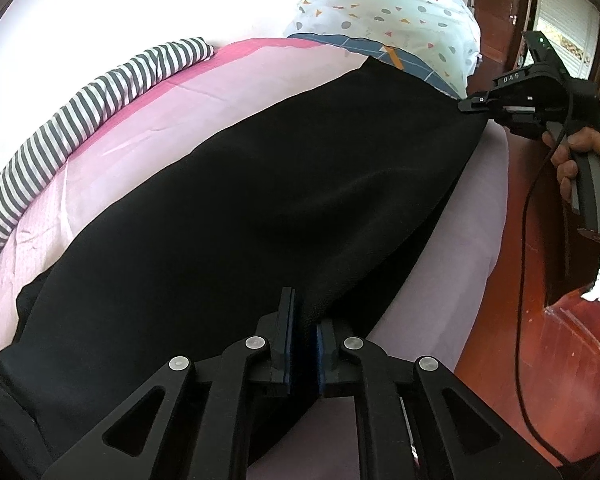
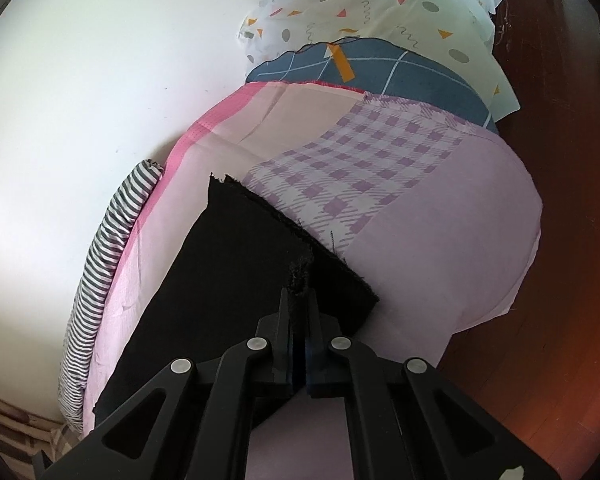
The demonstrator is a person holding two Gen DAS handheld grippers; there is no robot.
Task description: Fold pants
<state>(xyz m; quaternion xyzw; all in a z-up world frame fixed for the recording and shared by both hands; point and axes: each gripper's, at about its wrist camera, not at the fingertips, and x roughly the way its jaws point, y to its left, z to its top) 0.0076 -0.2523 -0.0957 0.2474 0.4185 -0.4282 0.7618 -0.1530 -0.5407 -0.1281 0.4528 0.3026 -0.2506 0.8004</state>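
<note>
Black pants point(image 1: 228, 216) lie stretched across a pink and lilac bed sheet point(image 1: 172, 108). My left gripper point(image 1: 305, 312) is shut on the near edge of the pants. My right gripper point(image 1: 474, 104) shows in the left wrist view at the far right, held by a hand, shut on the far end of the pants. In the right wrist view, my right gripper point(image 2: 300, 300) pinches a frayed hem edge of the pants point(image 2: 236, 256), with the leg ends lying on the sheet point(image 2: 440, 220).
A grey-and-white striped cloth point(image 1: 76, 120) runs along the bed's left edge by the white wall. A patterned white and blue quilt pile point(image 1: 400, 16) sits at the bed's far end. Reddish wooden floor point(image 1: 540, 340) lies to the right.
</note>
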